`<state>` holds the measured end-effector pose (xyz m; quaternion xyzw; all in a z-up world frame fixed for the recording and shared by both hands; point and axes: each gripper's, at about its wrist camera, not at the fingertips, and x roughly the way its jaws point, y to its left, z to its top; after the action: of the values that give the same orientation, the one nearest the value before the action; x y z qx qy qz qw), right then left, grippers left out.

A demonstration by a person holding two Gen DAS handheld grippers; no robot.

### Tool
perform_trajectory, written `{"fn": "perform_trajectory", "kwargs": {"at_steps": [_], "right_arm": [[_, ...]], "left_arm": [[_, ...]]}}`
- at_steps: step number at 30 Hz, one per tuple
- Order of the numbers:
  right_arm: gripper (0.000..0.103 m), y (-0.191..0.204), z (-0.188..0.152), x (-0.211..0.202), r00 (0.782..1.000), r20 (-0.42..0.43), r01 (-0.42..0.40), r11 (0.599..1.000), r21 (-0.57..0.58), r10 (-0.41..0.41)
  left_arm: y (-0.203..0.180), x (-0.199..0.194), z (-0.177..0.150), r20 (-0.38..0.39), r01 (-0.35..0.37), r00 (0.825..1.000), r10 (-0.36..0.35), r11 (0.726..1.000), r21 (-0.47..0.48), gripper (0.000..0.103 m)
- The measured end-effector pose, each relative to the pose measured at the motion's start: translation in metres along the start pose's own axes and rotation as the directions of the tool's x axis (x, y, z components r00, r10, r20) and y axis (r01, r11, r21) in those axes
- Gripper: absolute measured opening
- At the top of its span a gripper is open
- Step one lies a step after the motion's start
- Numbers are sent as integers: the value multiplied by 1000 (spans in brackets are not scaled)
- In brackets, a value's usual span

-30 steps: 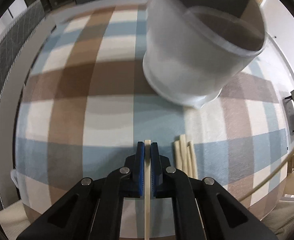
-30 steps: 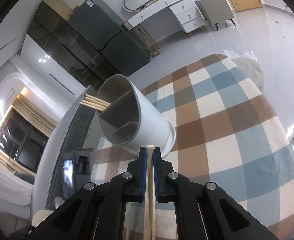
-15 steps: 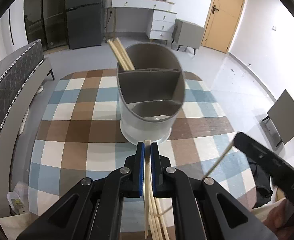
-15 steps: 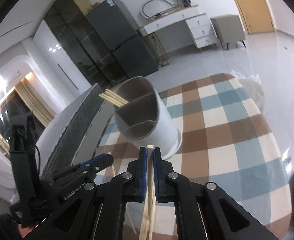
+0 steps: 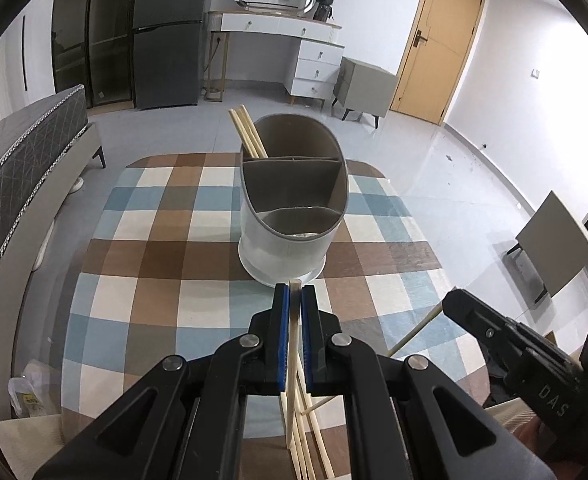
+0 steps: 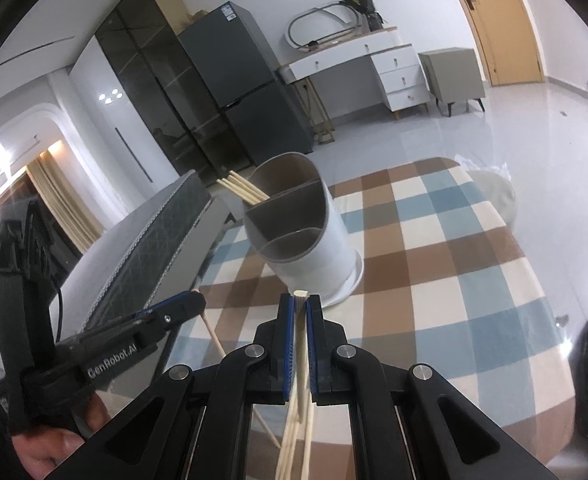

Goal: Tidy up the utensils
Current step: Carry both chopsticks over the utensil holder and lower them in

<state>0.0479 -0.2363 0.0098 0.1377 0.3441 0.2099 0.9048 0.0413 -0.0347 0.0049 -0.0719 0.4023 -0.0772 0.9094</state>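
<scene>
Between my left gripper's (image 5: 293, 288) blue pads (image 5: 281, 332) I am pinching a single pale wooden chopstick (image 5: 293, 356), the jaws pressed together on it with its blunt end showing just past the fingertips. My right gripper (image 6: 301, 298) is doing the same, clamping its own chopstick (image 6: 302, 344) tight between its pads, the squared tip poking out just above them. Both grippers are hanging over the checked tablecloth (image 5: 154, 264) of brown, blue and cream squares and pointing down toward the utensil holder (image 5: 294, 216). That holder is standing upright near the middle of the cloth, white outside, grey inside, split into compartments. Several more chopsticks (image 5: 248, 136) are leaning out of its far compartment, tilted left; the near compartments look bare, though I cannot see their bottoms fully. More loose chopsticks (image 5: 306, 440) are lying on the cloth under my left jaws, close to the near edge. In the left view my right gripper (image 5: 450, 300) is showing at the right, its stick slanting down toward the cloth. In the right view my left gripper (image 6: 198, 300) is reaching in from the left, a hand (image 6: 54, 452) wrapped around its grip.
</scene>
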Motion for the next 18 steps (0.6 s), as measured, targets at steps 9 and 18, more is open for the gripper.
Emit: {"fn": "perform_trajectory", "kwargs": {"at_steps": [9, 18], "right_arm": [[5, 13, -10, -13, 1000, 7, 24, 999, -36, -24], [5, 22, -7, -20, 998, 31, 50, 998, -44, -49]], "left_arm": [[19, -12, 2, 16, 15, 1000, -14, 999, -51, 1], [25, -18, 4, 19, 46, 999, -45, 998, -48, 1]]}}
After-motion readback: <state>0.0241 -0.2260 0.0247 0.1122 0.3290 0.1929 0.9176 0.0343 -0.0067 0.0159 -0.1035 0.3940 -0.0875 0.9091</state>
